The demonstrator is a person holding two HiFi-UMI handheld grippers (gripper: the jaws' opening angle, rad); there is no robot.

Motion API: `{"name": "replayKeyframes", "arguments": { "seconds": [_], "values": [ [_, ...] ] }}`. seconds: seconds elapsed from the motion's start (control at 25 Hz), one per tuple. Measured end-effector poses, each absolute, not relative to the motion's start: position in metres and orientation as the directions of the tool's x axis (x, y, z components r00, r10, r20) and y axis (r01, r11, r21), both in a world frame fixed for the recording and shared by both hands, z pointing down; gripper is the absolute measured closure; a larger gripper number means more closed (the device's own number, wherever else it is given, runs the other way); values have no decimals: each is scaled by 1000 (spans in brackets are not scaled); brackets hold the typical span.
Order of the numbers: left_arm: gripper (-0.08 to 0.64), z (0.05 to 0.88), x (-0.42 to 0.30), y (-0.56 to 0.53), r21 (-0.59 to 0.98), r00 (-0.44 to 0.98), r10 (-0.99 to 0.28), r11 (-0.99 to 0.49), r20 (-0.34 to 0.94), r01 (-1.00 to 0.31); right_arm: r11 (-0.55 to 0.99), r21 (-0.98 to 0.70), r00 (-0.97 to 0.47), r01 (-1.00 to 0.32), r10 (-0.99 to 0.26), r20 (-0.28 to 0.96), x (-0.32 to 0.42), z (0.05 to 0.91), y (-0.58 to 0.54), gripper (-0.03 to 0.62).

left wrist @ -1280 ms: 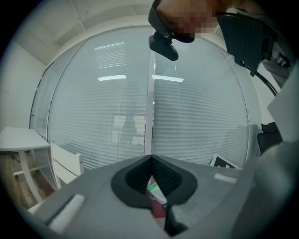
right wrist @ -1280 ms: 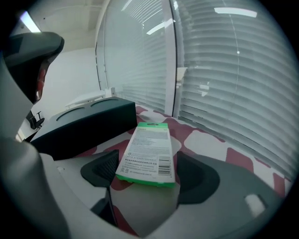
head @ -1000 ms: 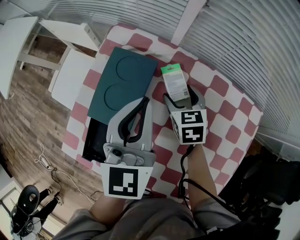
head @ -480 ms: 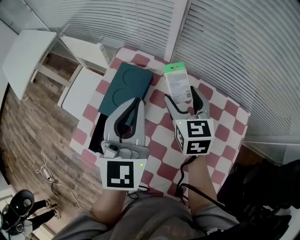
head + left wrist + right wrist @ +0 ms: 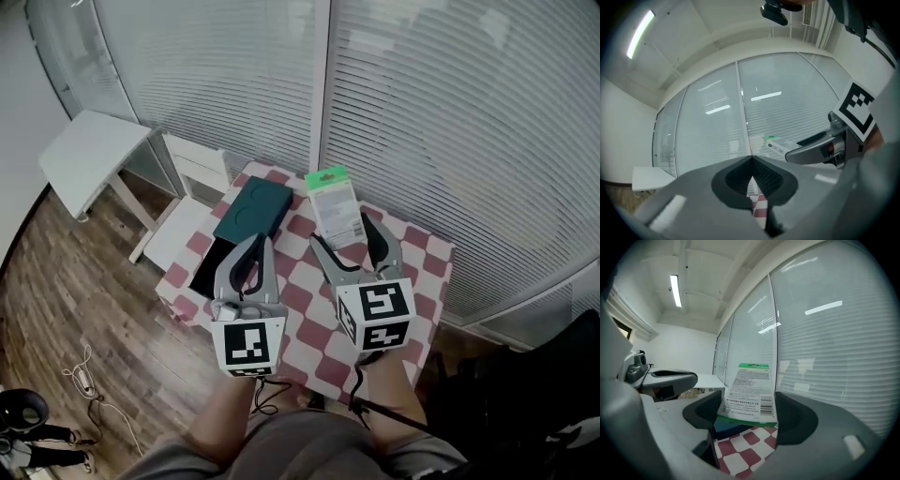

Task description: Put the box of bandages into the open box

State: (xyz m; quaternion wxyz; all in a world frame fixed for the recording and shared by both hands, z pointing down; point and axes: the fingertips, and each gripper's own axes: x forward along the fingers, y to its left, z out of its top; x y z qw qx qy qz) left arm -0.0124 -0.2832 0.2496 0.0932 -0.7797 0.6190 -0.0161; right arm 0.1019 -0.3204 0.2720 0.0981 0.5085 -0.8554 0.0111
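Small table (image 5: 424, 255) draped in a red-and-white checked cloth (image 5: 302, 298). Lying on it, toward the left edge: open black box (image 5: 208, 270) and teal lid (image 5: 253, 211) (overlapping the box's far end).

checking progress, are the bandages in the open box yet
Out. The bandages sit clamped in the right gripper, held in the air; the open box lies apart on the table below.

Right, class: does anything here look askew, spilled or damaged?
Nothing stands out. The box of bandages is gripped, undamaged, in the right gripper above the checked table. The open box lies intact, its teal lid at the far end. The left gripper is shut and empty.
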Motion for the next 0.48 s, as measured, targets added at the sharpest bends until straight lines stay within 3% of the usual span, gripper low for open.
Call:
{"name": "replayKeyframes", "arguments": {
  "seconds": [0.48],
  "values": [
    [560,216,-40,-182,-230,131,-983,-99,-127,-968,564,70,-550,-823,-822,146,80,251,-234,207]
  ]
}}
